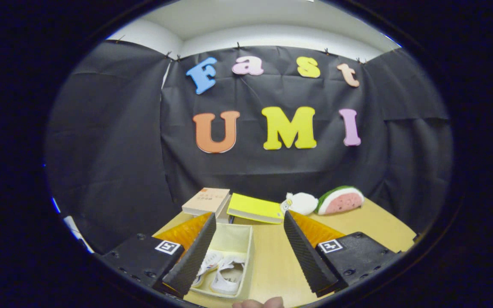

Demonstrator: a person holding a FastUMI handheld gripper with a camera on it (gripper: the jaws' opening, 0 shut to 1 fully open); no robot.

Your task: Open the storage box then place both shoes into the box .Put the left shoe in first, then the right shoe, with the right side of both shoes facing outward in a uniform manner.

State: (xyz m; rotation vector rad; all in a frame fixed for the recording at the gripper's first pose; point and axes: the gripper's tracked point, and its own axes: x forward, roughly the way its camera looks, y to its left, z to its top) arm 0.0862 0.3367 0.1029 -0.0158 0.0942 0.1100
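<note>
A pale fabric storage box stands open on the wooden table, partly behind my left finger. Two white shoes lie side by side inside it, laces up. My gripper is open, held above the table, with nothing between its fingers. The box sits low between the fingers, toward the left one. A fingertip of a person's hand shows at the near edge.
Beyond the box lie a tan book and a yellow book. A small white plush toy and a watermelon-slice plush rest at the back right. Bare tabletop spreads to the right.
</note>
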